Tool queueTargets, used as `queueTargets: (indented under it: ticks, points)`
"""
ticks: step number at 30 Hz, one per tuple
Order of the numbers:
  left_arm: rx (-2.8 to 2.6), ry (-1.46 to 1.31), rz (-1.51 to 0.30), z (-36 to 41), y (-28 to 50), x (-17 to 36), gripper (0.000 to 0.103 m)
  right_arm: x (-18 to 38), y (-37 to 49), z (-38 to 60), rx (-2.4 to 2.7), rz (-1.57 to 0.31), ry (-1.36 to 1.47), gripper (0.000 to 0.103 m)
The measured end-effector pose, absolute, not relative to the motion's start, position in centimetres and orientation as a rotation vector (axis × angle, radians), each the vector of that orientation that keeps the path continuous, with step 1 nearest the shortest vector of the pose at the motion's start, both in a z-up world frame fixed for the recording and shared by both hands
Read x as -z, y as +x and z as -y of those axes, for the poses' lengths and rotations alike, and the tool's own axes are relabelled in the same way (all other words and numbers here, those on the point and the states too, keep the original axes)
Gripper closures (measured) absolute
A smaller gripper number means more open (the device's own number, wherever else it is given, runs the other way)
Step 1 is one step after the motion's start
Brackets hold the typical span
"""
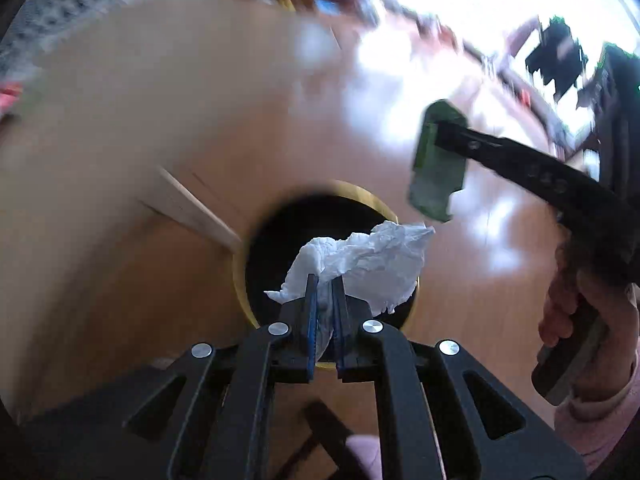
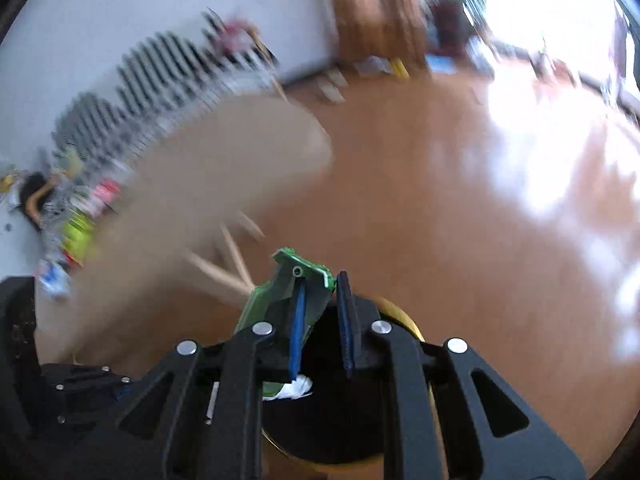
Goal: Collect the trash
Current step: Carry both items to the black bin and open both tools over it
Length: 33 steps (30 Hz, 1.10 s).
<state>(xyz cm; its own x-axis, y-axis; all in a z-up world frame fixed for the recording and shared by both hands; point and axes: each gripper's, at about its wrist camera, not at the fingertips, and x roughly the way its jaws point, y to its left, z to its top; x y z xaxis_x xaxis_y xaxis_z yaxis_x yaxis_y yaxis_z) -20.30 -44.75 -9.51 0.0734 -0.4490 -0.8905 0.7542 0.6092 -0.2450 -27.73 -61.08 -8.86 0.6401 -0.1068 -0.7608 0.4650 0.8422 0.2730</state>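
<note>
My left gripper is shut on a crumpled white tissue, which hangs over the dark mouth of a bin with a yellow rim. To the right in the same view, my right gripper holds a green packet higher up, beside the bin; a hand grips its handle. In the right wrist view my right gripper is shut on the green packet, just above the bin's yellow rim. The tissue shows below it, and the left gripper's body lies at lower left.
A pale wooden table top with slanted legs stands close to the left of the bin. A shiny wooden floor spreads to the right. A radiator and colourful clutter line the white wall.
</note>
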Motion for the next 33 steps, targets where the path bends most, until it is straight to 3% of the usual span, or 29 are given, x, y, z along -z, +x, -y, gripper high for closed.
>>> queueTargets:
  ticks: [5,12,13,14,15,16,25,28,33]
  points:
    - [0.932,0.34,-1.27,46.3,-20.6,12.8,0.098,16.6,-30.0,62.7,0.393,-0.946,0.607,0.087]
    - [0.913,0.344,-1.277,46.3,-20.3,13.4,0.096,17.7,-29.7,62.9,0.39,-0.953,0.649,0.087]
    - [0.907,0.353,-1.273,46.2,-20.4,13.3,0.087,17.1,-29.1,63.5,0.387,-0.95,0.662,0.084]
    - [0.905,0.355,-1.274,46.7,-20.3,13.5,0.073,16.9,-29.2,63.8,0.391,-0.949,0.677,0.058]
    - [0.905,0.351,-1.272,46.8,-20.3,13.6,0.024,16.4,-29.2,64.3,0.407,-0.943,0.682,0.018]
    - [0.904,0.34,-1.258,46.6,-20.3,13.3,0.007,15.8,-29.7,64.9,0.421,-0.905,0.688,0.008]
    - [0.925,0.251,-1.017,43.2,-19.4,5.5,0.006,12.0,-30.2,65.7,0.528,-0.854,0.538,0.006]
    - [0.874,0.184,-0.965,38.7,-17.2,1.8,0.006,10.8,-29.2,63.7,0.536,-0.837,0.375,0.006]
    - [0.583,0.117,-0.863,26.4,-13.6,-1.5,0.006,7.9,-25.7,59.6,0.438,-0.769,0.335,0.006]
